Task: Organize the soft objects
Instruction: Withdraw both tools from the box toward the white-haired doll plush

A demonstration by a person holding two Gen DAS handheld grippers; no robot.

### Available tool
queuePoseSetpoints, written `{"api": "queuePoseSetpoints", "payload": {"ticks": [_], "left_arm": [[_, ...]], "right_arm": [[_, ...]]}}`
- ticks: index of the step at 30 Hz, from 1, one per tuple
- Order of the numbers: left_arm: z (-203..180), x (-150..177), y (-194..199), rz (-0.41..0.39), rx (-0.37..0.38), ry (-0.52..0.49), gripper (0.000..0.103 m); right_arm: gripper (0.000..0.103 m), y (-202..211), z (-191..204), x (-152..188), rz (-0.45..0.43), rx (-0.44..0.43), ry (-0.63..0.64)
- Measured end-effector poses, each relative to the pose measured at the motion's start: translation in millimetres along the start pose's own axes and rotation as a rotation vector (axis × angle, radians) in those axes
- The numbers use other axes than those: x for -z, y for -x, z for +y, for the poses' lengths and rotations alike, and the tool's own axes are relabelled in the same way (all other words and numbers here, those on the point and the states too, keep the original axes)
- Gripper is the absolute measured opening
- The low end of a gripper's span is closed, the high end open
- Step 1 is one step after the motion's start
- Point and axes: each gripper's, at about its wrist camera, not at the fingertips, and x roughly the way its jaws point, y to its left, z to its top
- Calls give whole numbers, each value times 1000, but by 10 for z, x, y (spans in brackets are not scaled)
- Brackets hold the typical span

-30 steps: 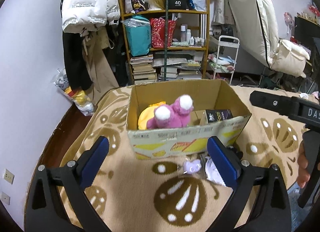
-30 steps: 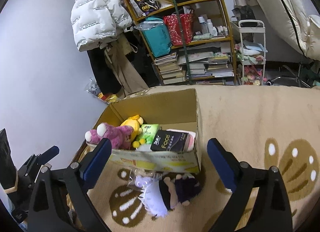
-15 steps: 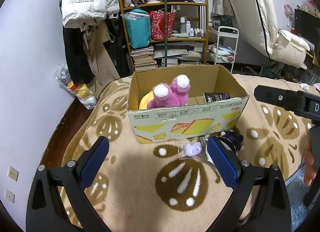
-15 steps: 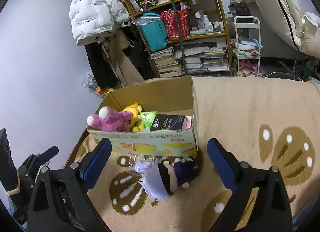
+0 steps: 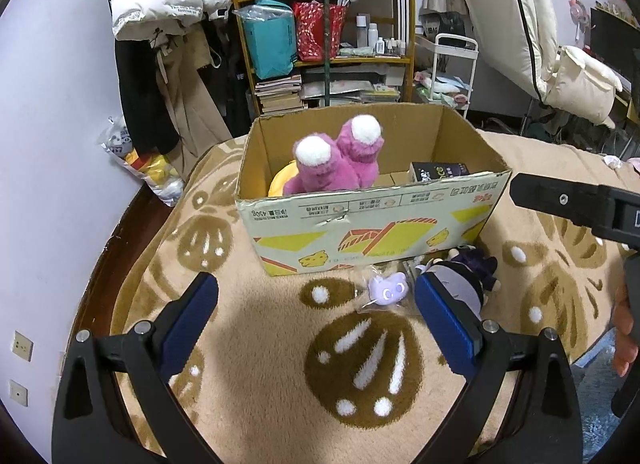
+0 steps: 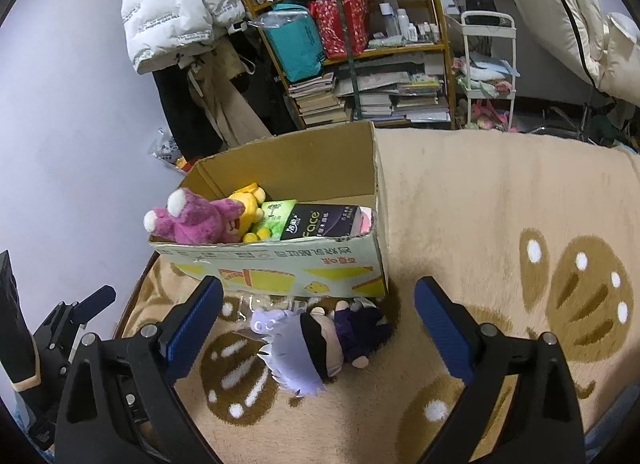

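Beside the cardboard box [image 6: 280, 264], a fuzzy doll [image 6: 320, 344] on shaggy carpet [image 6: 500, 204]

- Left gripper [image 5: 316, 316]: matte black forked frame, two fingers faced with ribbed blue pads [image 5: 192, 318].
- Silver round screw heads at the base of each finger.
- Right gripper [image 6: 318, 314]: same black frame, same blue pads [image 6: 440, 328], same silver screws.
- Seen from the left camera: black bar with one small screw and part of a white label.
- Bare fingers [image 5: 624, 338] behind that bar; no sleeve visible.
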Motion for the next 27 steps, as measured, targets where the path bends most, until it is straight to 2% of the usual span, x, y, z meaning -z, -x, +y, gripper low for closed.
{"api": "queuePoseSetpoints", "payload": {"ticks": [13, 27], "left_arm": [[-54, 25, -237, 37, 28, -17, 97], [-199, 103, -528, 56, 83, -93, 97]], "right_arm": [[101, -319, -47, 56, 106, 34, -4], [101, -715, -98, 154, 224, 70, -17]]}}
